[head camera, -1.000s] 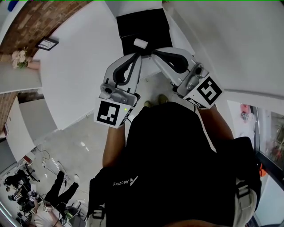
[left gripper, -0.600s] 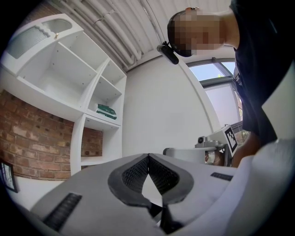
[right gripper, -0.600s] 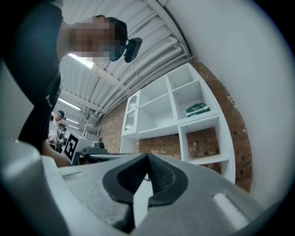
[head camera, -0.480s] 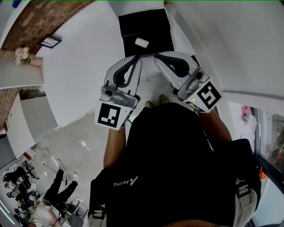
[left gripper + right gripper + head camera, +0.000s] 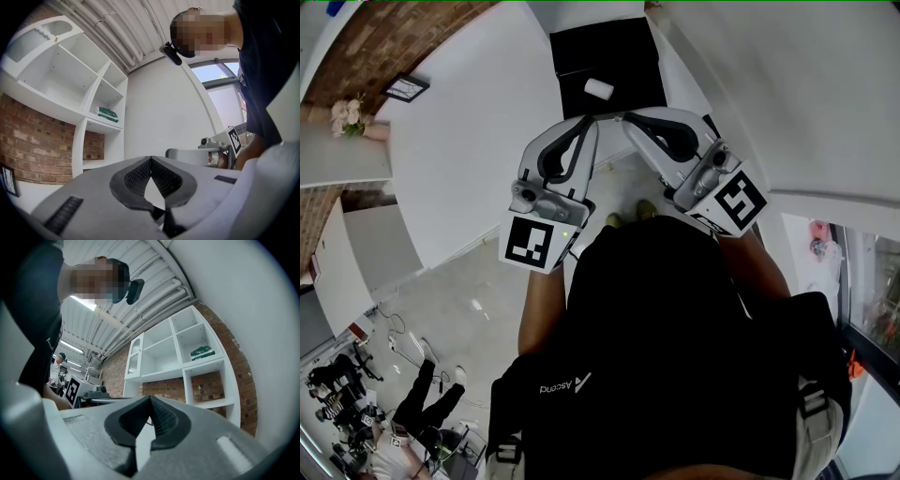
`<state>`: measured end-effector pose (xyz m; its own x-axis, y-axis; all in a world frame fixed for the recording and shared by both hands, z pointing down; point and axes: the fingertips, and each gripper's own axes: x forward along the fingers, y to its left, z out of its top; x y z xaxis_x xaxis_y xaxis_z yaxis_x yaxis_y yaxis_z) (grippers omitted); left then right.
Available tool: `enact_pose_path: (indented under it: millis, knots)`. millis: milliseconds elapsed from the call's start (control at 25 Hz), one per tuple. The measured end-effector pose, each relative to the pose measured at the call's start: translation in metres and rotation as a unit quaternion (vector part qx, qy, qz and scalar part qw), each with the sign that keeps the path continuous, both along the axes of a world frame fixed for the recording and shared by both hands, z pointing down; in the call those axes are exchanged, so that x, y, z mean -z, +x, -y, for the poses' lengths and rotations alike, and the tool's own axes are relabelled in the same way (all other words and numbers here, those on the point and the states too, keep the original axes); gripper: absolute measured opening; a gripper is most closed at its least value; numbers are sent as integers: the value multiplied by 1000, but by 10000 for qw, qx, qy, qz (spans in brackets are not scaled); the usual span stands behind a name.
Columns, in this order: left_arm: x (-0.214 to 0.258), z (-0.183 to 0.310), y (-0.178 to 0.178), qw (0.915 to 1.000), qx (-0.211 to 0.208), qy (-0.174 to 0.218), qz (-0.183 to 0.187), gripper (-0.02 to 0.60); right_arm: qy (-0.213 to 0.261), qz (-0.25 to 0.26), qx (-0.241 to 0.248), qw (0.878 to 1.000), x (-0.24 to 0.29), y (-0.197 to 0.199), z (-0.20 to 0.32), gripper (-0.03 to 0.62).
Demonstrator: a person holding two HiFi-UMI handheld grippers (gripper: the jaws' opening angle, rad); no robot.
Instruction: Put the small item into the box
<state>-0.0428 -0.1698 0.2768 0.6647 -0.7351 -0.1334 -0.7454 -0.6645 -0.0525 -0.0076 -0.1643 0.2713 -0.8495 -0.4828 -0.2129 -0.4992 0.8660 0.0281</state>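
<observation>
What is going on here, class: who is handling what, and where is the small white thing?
A person holds a claw in each hand. The left claw and the right claw are both shut and empty, with their tips close together near the edge of a black box. A small white item lies on the black surface just past the tips, and neither claw touches it. Whether it already sits inside the box cannot be told from here.
</observation>
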Motion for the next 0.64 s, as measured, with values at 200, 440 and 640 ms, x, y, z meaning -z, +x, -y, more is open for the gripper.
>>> enact_pose_path:
  millis: [200, 440, 640]
  knots:
    - [-4, -3, 3, 10000, -35, -41, 77, -2, 8, -24, -4, 10000, 0, 3, -3, 1]
    - [-1, -4, 4, 10000, -20, -4, -7, -2, -35, -62, -10, 10000, -4, 4, -4, 1]
    - [5, -3, 4, 9999, -3, 81, -100, -2, -49, -81, 18, 10000, -5, 3, -3, 0]
